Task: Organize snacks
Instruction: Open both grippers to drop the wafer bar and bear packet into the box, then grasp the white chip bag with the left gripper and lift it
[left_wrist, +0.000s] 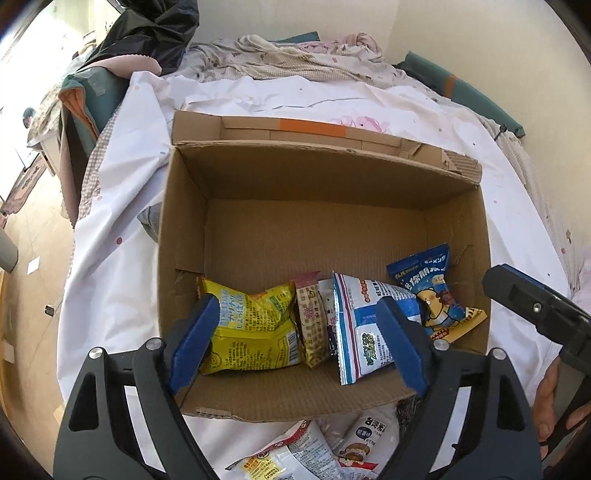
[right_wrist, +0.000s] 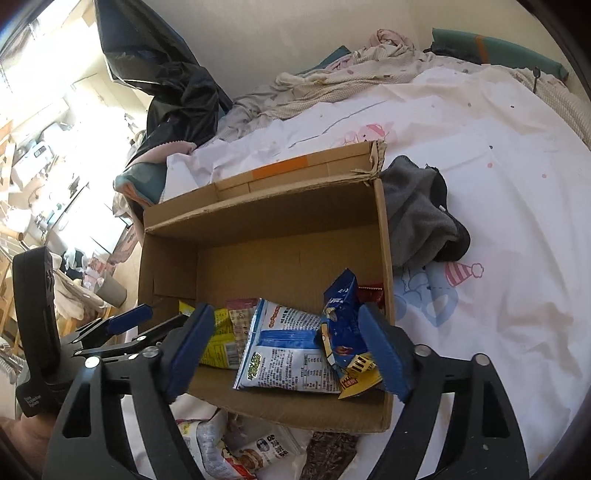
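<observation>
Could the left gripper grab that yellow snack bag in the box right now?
Probably yes. The left gripper is open and empty above the box's near edge, and the yellow bag lies uncovered just ahead by its left finger.

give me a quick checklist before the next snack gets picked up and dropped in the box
1. Left gripper empty and open: ok, nothing between its blue pads.
2. Right gripper empty and open: ok.
3. Room in the cardboard box: ok, the far half of its floor is bare.
4. Snacks already inside are settled: ok, the yellow packet, white-and-blue packet and blue packet sit along the near wall.
5. Snacks left to pick: ok, white packets lie on the sheet just outside the box's near edge.
6. Clear path to those packets: cannot tell, both grippers' frames hide much of them.
</observation>
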